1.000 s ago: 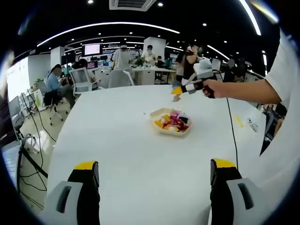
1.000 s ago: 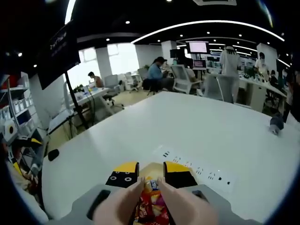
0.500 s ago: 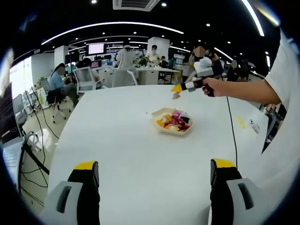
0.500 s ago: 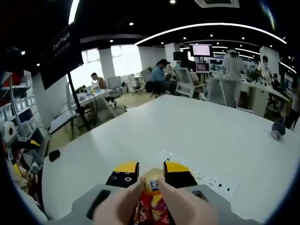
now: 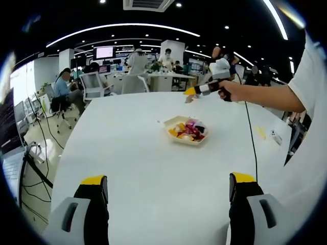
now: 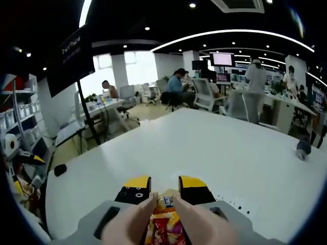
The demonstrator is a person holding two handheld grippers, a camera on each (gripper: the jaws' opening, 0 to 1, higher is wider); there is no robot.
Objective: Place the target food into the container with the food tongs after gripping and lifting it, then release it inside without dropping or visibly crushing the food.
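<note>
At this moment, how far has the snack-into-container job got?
Done: the right gripper has gripped and lifted a snack packet off the white table. In hand: it hangs in the air beyond the container. Left: carry it over the container and release inside.

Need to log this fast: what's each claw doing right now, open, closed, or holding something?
Left claw: open, holding nothing.
Right claw: closed on tongs that grip a snack packet.
</note>
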